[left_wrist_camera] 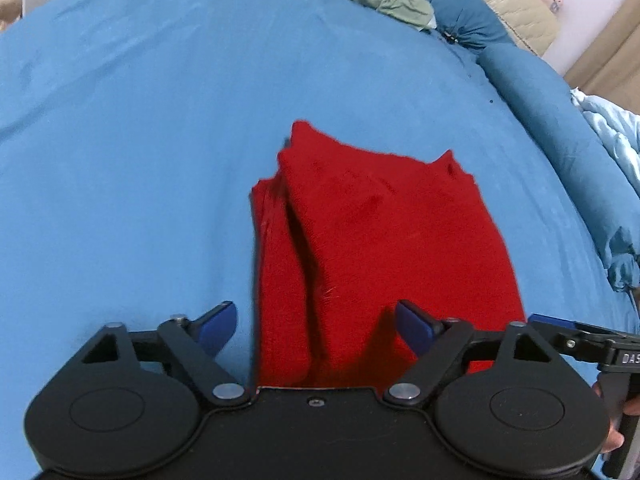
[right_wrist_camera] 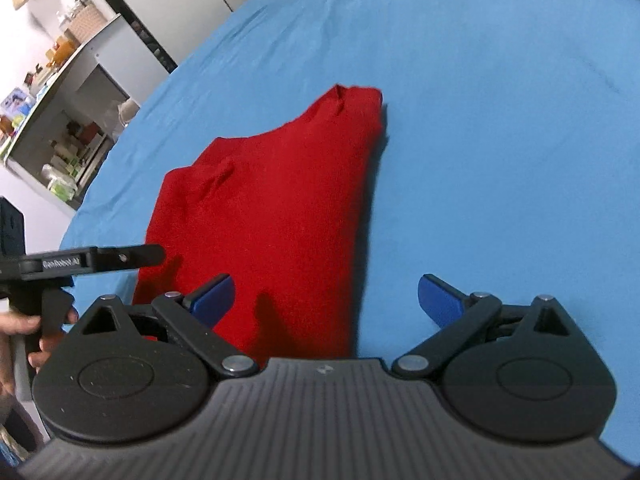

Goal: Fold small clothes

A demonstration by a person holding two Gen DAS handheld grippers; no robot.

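Splayed tongs (left_wrist_camera: 316, 322) over red garment (left_wrist_camera: 372, 232)

Both tools are black, with round housings, silver screws and blue fingertip pads (left_wrist_camera: 218, 326). The right gripper (right_wrist_camera: 326, 300) has a ribbed grey body; bare skin grips the handles.

Bedroom: bed w/ blue sheet (left_wrist_camera: 160, 120), pillows (left_wrist_camera: 468, 16).

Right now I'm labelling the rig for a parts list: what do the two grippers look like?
Both are black, with round disc housings, silver pivot pins and blue finger pads. The left gripper has a smooth body; the right gripper has a ribbed grey body.
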